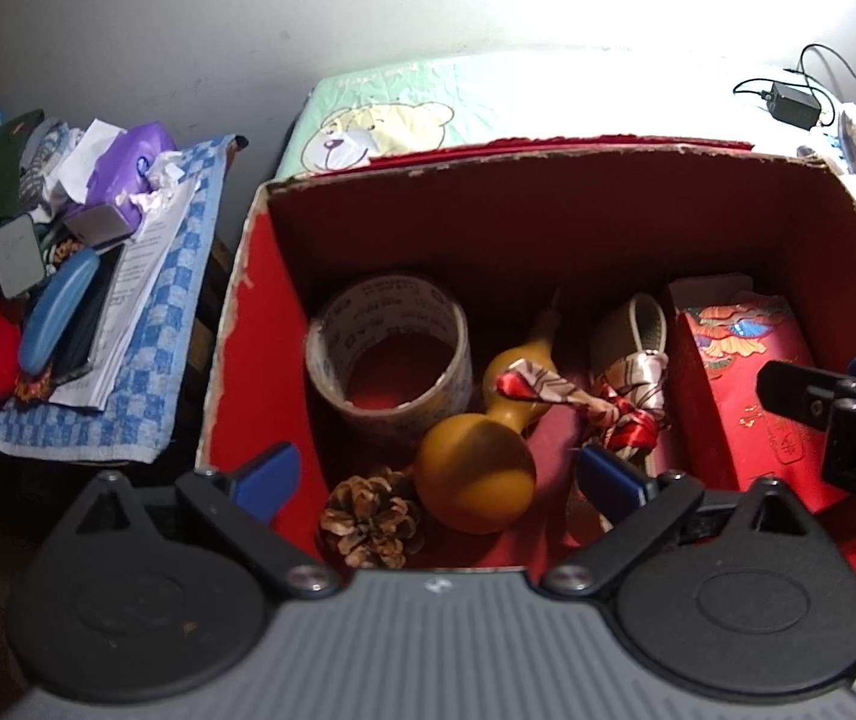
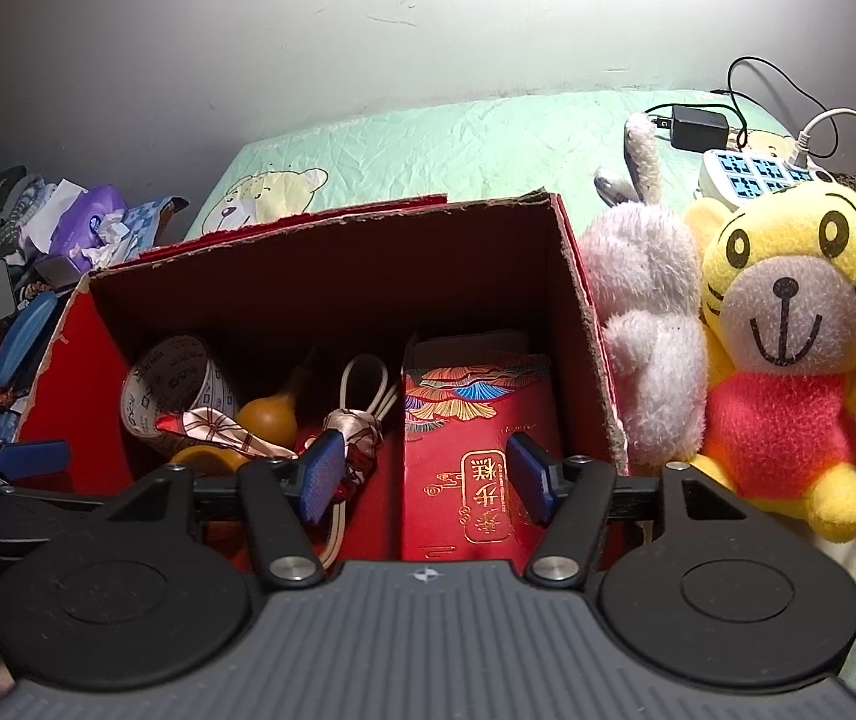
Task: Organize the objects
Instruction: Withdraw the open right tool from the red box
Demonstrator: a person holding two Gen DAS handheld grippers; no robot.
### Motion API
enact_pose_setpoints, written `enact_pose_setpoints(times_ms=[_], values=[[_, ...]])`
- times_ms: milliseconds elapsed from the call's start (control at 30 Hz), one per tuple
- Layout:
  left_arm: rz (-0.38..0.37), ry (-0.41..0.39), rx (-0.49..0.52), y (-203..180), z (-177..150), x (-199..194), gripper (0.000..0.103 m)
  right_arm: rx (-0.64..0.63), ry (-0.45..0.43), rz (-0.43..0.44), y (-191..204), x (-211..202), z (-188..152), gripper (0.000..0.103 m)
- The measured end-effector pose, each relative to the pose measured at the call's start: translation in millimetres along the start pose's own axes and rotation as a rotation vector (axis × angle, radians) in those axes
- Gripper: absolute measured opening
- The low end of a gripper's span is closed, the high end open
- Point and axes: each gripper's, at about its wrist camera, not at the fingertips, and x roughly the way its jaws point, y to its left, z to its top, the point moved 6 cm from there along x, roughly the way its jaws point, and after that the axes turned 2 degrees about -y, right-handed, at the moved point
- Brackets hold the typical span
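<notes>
A red cardboard box [image 1: 248,324] stands open on the bed; it also shows in the right wrist view [image 2: 584,312]. Inside lie a tape roll [image 1: 389,348], a yellow gourd [image 1: 476,474], a pine cone [image 1: 371,519], a patterned ribbon [image 1: 554,390], a white cord loop [image 1: 647,324] and a red packet [image 1: 746,384]. My left gripper [image 1: 437,474] is open and empty over the box's near edge, above the gourd. My right gripper [image 2: 425,477] is open and empty above the red packet [image 2: 476,456].
A yellow tiger plush [image 2: 788,336] and a pink plush rabbit [image 2: 644,312] lean beside the box's right wall. A power strip [image 2: 752,174] and charger [image 2: 698,126] lie behind. A cluttered side table with a blue checked cloth [image 1: 146,324] stands left.
</notes>
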Motion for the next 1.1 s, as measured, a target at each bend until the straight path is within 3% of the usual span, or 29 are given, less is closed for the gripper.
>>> enact_pose_setpoints(times_ms=[1000,1100], values=[[0.020,0.036,-0.008,5.4,4.6,5.5,0.099,-0.040,-0.007,0.001,2.8,4.3,3.4,0.076],[0.028,0.030,-0.016,5.7,4.5,3.7,0.099,-0.029,-0.010,0.011,1.8,3.5,4.4,0.083]])
